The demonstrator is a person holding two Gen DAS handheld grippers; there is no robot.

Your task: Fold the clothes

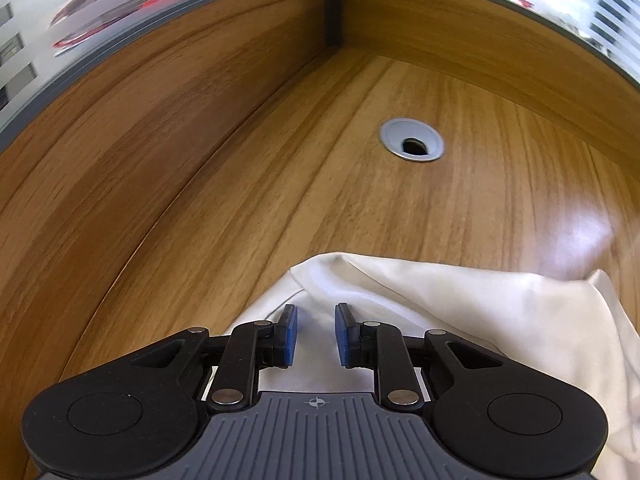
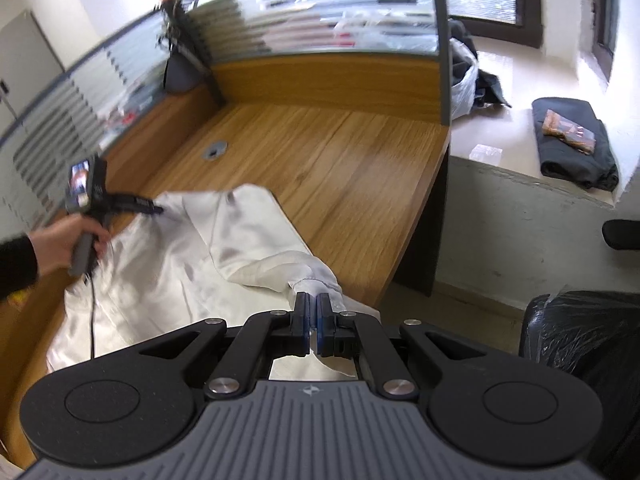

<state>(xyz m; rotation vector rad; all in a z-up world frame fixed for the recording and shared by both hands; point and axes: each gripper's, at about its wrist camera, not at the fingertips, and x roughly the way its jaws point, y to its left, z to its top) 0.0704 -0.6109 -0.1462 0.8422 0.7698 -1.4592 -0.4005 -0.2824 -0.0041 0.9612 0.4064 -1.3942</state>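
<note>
A white long-sleeved garment (image 2: 168, 272) lies spread on the wooden desk (image 2: 340, 168). Its sleeve (image 2: 256, 248) runs toward the desk's near right edge. My right gripper (image 2: 313, 300) is shut on the sleeve cuff (image 2: 316, 284), which hangs from the pads just past that edge. My left gripper (image 2: 158, 210), held by a hand (image 2: 60, 244), rests its tips on the garment's far end. In the left wrist view the left gripper (image 1: 316, 312) has a narrow gap between its blue pads (image 1: 289, 332); white cloth (image 1: 460, 300) lies under and between them, and the pads do not press it.
Wood partition walls with striped glass (image 2: 320, 72) close the desk's far and left sides. A grey cable grommet (image 1: 412, 140) (image 2: 215, 149) sits in the desk beyond the garment. Right of the desk are a ledge with dark folded clothes (image 2: 572, 140), a plastic bag (image 2: 464, 80) and a black chair (image 2: 580, 340).
</note>
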